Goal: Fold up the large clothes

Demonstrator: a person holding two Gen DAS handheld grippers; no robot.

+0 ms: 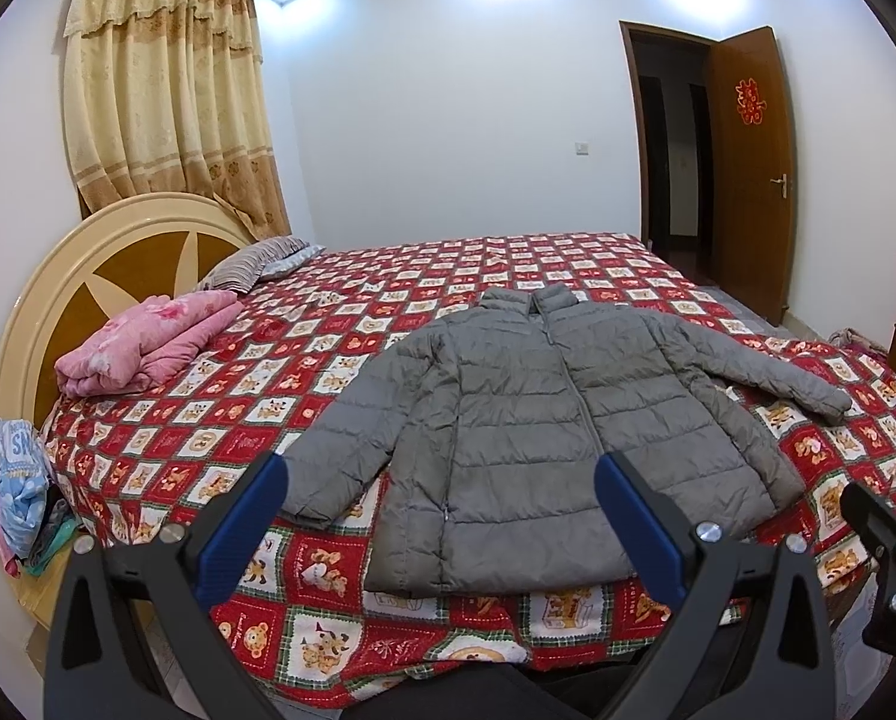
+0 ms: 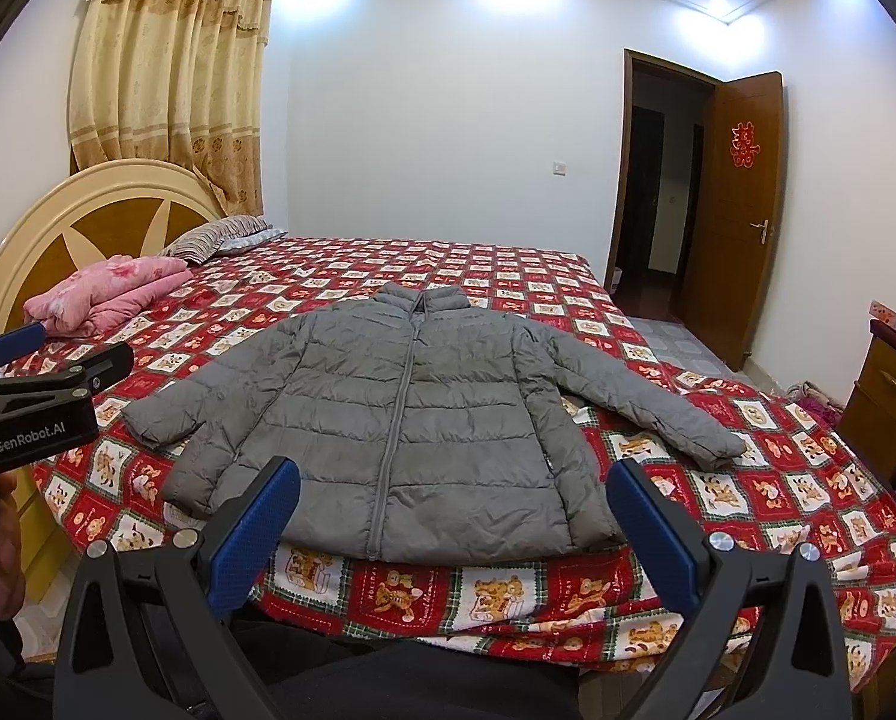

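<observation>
The left gripper [image 1: 442, 480] and right gripper [image 2: 454, 483] hover at the near edge of the bed, each with its blue-padded fingers spread wide and holding nothing. Ahead of both stretches the red patchwork bedspread [image 2: 508, 264]. On it, straight in front of the fingers, the grey puffer jacket [image 2: 406, 420] lies flat, zipped, collar away, sleeves out sideways. Far left of the grippers sit a folded pink quilt [image 1: 148, 342] and a striped pillow [image 1: 256, 261] by the headboard [image 1: 88, 276].
</observation>
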